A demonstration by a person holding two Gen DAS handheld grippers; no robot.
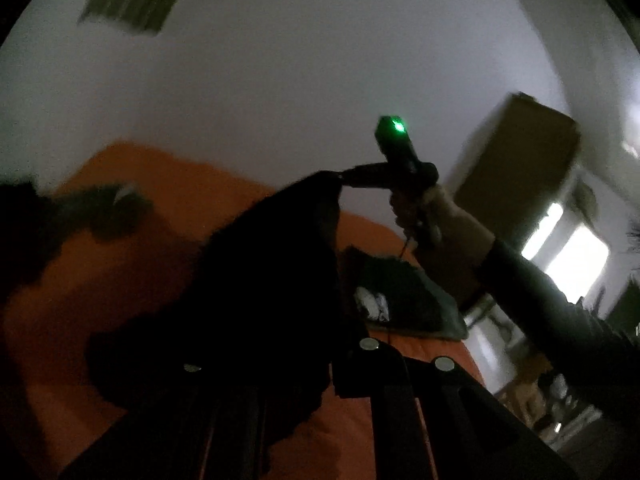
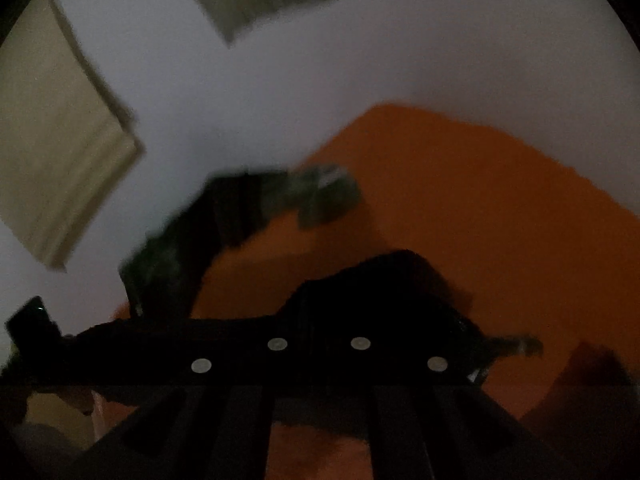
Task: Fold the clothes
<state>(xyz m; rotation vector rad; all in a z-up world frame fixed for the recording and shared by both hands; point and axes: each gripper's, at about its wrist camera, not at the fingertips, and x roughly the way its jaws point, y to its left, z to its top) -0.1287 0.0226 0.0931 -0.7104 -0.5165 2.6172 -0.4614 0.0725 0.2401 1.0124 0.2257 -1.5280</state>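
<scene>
Two grippers pinch one black garment [image 1: 256, 280]: left gripper [image 1: 344, 356] at 6 o'clock, right gripper [image 1: 344, 176] at 12. One hand [image 1: 432, 216] grips the right's handle, sleeved forearm stretching toward 4 o'clock over one orange bed [image 1: 120, 264].

A black garment [image 1: 272, 280] hangs limp and bunched above the orange bedding, one corner raised.

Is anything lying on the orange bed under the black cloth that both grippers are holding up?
The black cloth hangs over bare orange bed cover. Other dark clothes lie off to the side, so nothing visible blocks it.
</scene>
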